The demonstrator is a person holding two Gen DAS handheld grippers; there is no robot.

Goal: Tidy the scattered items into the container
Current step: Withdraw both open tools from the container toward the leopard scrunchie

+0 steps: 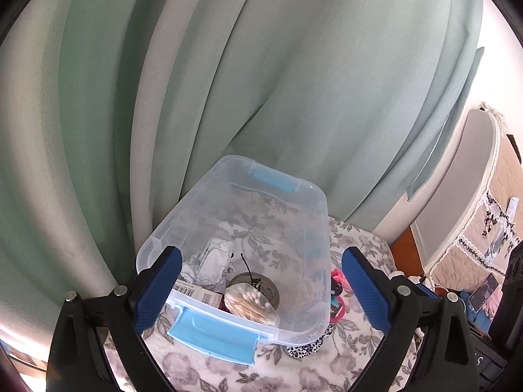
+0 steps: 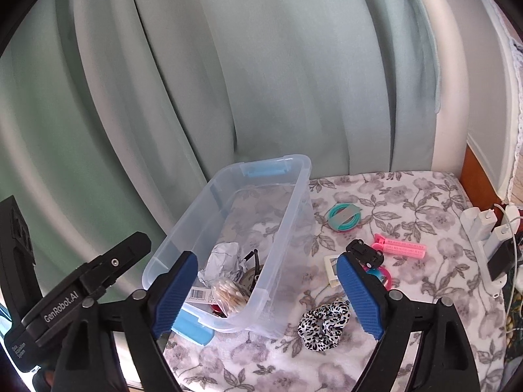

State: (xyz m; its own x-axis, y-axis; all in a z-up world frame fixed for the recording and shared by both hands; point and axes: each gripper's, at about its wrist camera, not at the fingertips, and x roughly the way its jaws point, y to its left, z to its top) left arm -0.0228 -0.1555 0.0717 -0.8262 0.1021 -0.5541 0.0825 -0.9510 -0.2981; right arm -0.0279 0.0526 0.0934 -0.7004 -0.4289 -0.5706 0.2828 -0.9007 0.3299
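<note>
A clear plastic bin (image 1: 183,205) with light-blue latches stands on the floral cloth. Inside it lie crumpled paper (image 1: 212,261), a bag of cotton swabs (image 1: 251,303), a barcoded packet (image 1: 196,289) and a round metal tin (image 1: 269,289). My left gripper (image 1: 261,251) is open above the bin's near end, holding nothing. My right gripper (image 2: 266,258) is also open and empty, over the bin's (image 2: 183,222) right wall. Right of the bin lie a leopard scrunchie (image 2: 323,326), pink hair clips (image 2: 402,250), a teal ring (image 2: 343,217), a black clip (image 2: 364,253) and a white card (image 2: 331,269).
A green curtain (image 2: 261,81) hangs right behind the bin. A white power strip with plugs (image 2: 483,235) sits at the cloth's right edge. The left tool's black body (image 2: 81,287) shows at the left of the right wrist view. The scrunchie (image 1: 310,348) touches the bin's near corner.
</note>
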